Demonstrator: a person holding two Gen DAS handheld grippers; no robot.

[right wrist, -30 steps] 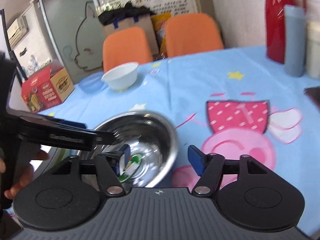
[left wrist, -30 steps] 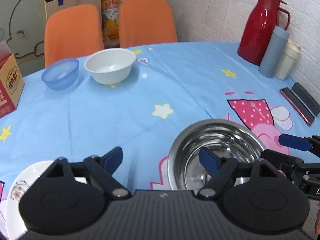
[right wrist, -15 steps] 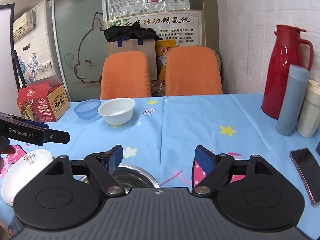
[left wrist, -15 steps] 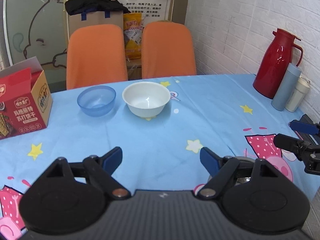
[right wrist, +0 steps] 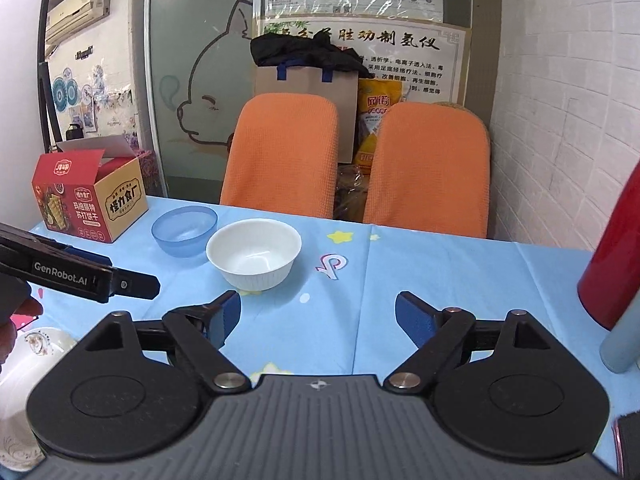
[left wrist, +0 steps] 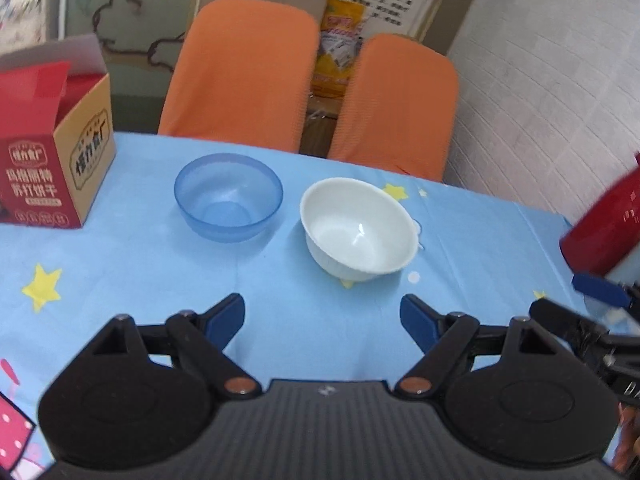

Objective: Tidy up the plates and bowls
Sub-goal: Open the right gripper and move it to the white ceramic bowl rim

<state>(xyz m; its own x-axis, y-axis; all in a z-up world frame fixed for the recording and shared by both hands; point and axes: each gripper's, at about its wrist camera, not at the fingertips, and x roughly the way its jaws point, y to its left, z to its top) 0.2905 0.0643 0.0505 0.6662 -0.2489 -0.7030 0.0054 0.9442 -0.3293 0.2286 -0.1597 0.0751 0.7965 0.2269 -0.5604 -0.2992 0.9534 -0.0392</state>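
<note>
Tongs left [left wrist: 322, 316] and right [right wrist: 318, 314] both wide, empty, above table [left wrist: 480, 248] near round white china bowl [left wrist: 358, 236], see-through blue plastic bowl [left wrist: 228, 198].

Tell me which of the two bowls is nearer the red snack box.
The blue bowl; it sits between the red snack box and the white bowl.

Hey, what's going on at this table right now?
A person holds two handheld grippers over a blue tablecloth, sorting dishes. Both the left gripper and the right gripper are open and empty. Ahead of them a white bowl and a blue plastic bowl sit upright side by side, untouched. A patterned white dish lies near the left edge in the right wrist view.
</note>
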